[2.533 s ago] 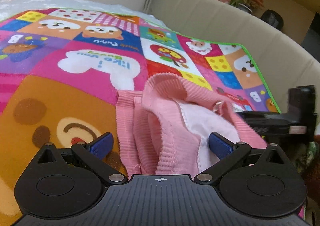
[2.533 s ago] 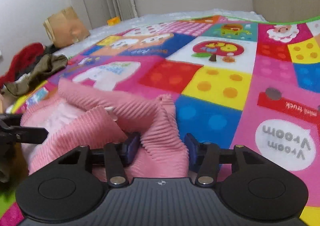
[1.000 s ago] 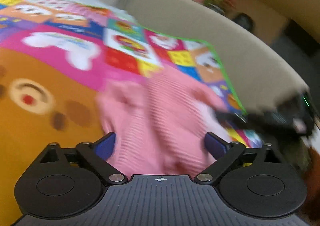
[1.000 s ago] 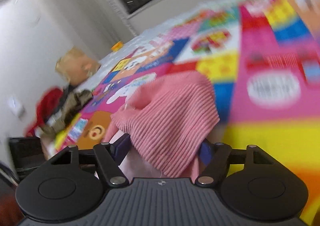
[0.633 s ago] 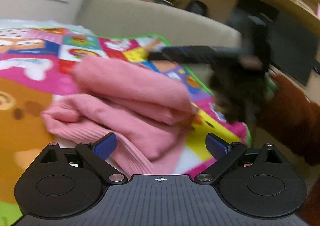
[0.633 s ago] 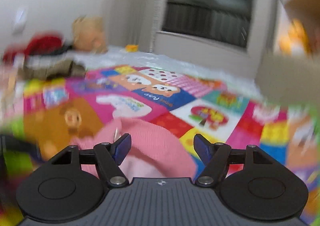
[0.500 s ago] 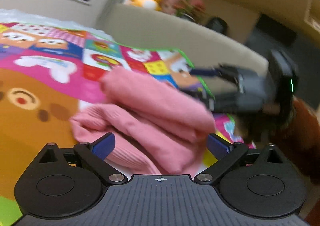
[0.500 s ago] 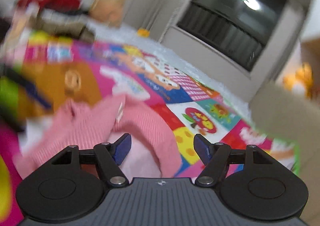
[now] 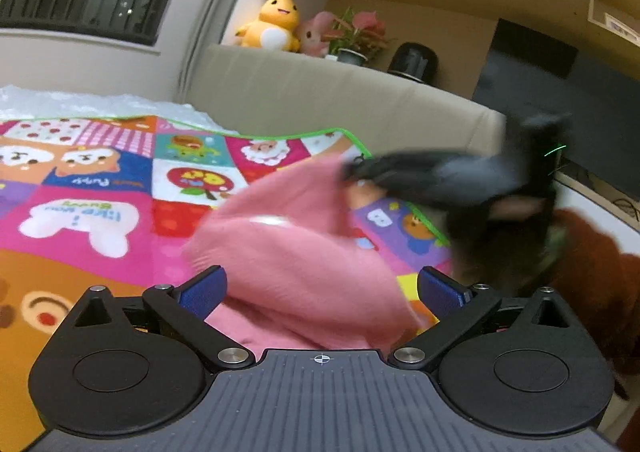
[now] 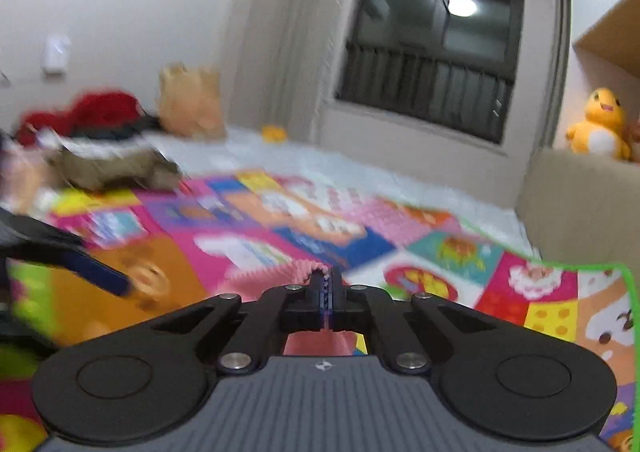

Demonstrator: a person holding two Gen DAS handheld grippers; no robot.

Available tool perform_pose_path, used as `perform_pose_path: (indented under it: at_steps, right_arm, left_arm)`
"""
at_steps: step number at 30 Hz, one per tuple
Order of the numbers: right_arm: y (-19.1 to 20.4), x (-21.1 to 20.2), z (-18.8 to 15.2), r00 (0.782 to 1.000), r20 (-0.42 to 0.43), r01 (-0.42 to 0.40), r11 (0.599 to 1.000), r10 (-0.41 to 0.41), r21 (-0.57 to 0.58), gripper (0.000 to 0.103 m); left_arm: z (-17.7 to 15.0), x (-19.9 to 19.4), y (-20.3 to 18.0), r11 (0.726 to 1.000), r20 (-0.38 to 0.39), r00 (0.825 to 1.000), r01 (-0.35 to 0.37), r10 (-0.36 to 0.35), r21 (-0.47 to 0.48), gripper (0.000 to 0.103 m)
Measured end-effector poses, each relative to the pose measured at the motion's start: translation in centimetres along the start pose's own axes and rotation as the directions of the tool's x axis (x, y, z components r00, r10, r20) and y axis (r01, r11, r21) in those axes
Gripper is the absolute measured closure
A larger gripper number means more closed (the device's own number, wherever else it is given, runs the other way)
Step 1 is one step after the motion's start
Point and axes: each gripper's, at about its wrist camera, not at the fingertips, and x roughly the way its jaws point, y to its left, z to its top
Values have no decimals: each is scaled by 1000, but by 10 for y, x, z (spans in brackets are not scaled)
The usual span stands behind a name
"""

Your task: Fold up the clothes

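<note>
1. Right gripper (image 10: 327,294), black with blue pads, has its fingers pressed together on a ribbed edge of the pink corduroy garment (image 9: 304,252); a crest of pink cloth pokes up just above the fingertips at the lower centre of the right wrist view.
2. Seen from the left wrist view, that same gripper is a dark blur at the right centre of the frame, its tip touching the upper right edge of the pink cloth.
3. Left gripper (image 9: 320,290) has its two blue-padded fingers (image 9: 202,292) spread wide apart, and nothing is between the pads except the garment lying beyond them.
4. Bundled pink cloth fills the lower centre of the left wrist view, resting on the bright patchwork cartoon play mat (image 9: 80,187), with one side drawn up towards the right.
5. Green trim edges the mat, and a beige padded sofa back (image 9: 320,91) runs behind it across the middle of the frame.
6. On the ledge above the sofa, at the upper centre, sit a yellow plush duck (image 9: 276,25), a pink plush toy (image 9: 316,33) just beside it, and a potted plant with reddish leaves (image 9: 356,35).
7. Over at the left of the right wrist view, a blurred heap of red and olive clothes (image 10: 100,147) lies near a tan paper bag (image 10: 190,107), well apart from the pink garment.
8. A dark barred window (image 10: 432,43) fills the upper centre of that view.
</note>
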Motion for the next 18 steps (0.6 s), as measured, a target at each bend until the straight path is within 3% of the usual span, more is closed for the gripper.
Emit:
perform_pose_path:
  at_steps: [3, 7, 11, 15, 17, 18]
  right_arm:
    - [12, -30, -17, 992, -78, -96, 995, 99, 39, 102]
    - [46, -33, -70, 955, -256, -150, 989, 148, 12, 101]
    - [55, -47, -91, 926, -301, -221, 974, 228, 57, 101]
    - [52, -65, -83, 944, -266, -202, 979, 195, 3, 98]
    - [33, -69, -76, 961, -233, -142, 989, 149, 46, 89]
    - [24, -71, -72, 969, -216, -104, 992, 117, 68, 76]
  left_arm:
    - [5, -9, 10, 999, 19, 999, -25, 25, -41, 0]
    - [19, 2, 15, 992, 20, 999, -32, 35, -123, 0]
    - [10, 19, -3, 998, -56, 997, -52, 51, -21, 0]
    - [-5, 29, -14, 994, -119, 989, -86, 93, 63, 0]
    - [-12, 32, -15, 990, -141, 982, -110, 121, 86, 0]
    - [-16, 34, -15, 988, -152, 979, -122, 136, 97, 0]
